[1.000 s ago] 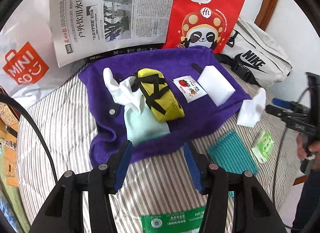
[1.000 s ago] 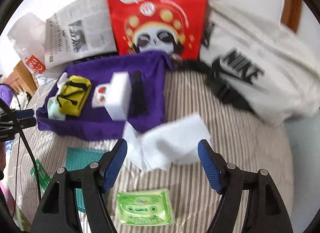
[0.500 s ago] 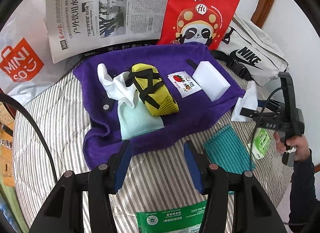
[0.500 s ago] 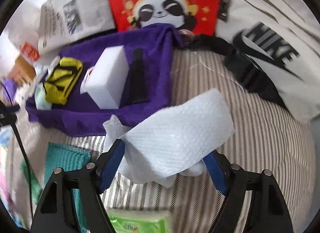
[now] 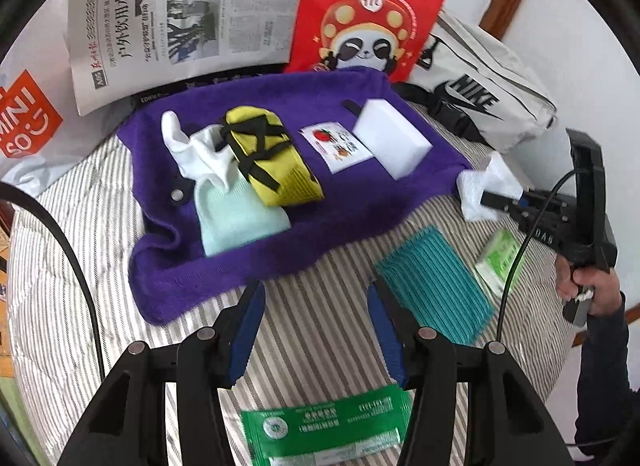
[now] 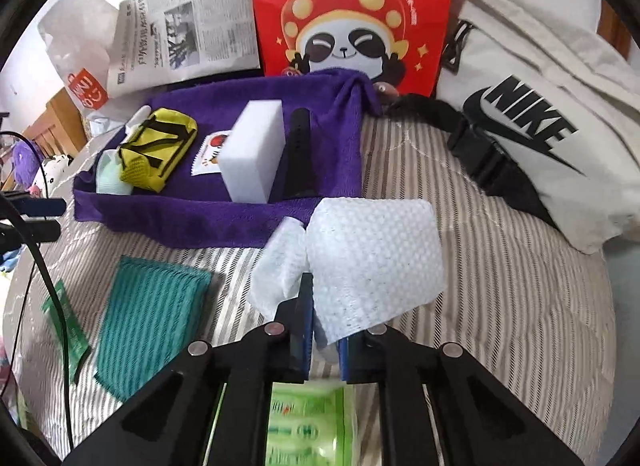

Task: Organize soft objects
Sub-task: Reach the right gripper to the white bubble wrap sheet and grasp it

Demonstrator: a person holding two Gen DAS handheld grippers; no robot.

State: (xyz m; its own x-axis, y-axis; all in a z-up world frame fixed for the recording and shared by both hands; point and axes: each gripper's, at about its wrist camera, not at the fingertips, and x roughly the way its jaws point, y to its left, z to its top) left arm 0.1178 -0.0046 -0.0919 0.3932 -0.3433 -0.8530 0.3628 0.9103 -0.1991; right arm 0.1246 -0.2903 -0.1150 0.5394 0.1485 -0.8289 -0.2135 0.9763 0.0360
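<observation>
Right gripper [image 6: 322,340]: jaws clamped on one edge of the white cloth [image 6: 372,262], so the rest of the sheet stands free ahead of the fingers instead of dragging on the bed [image 6: 500,266]
White cloth: pinched low, its dimpled face fanned up; a smaller flap hangs to the left; it sits just off the near edge of the purple towel [image 6: 224,221], likely headed there
Left gripper [image 5: 316,326]: jaws apart and holding nothing, poised over the striped bed just short of the towel's front edge, probably waiting its turn
Purple towel: spread flat as the collecting spot, which seems why the soft items are gathered on it
On the towel: yellow pouch [image 5: 272,157], mint cloth [image 5: 236,217] partly under it, white sock [image 5: 192,149], sachet [image 5: 340,145], white sponge [image 5: 392,141], black strap [image 6: 298,153] beside the sponge
Not yet on the towel: teal cloth [image 5: 432,282] flat on the bed, near the left gripper's right finger; light green pack [image 5: 500,262] beyond it; dark green pack [image 5: 324,426] under the left gripper
Backdrop: newspaper [image 5: 180,17], red bag [image 5: 372,13] and Nike bag [image 5: 480,89] propped behind the towel, out of the working area
Progress: judged well along; the held cloth and the teal cloth look like the main soft pieces left
</observation>
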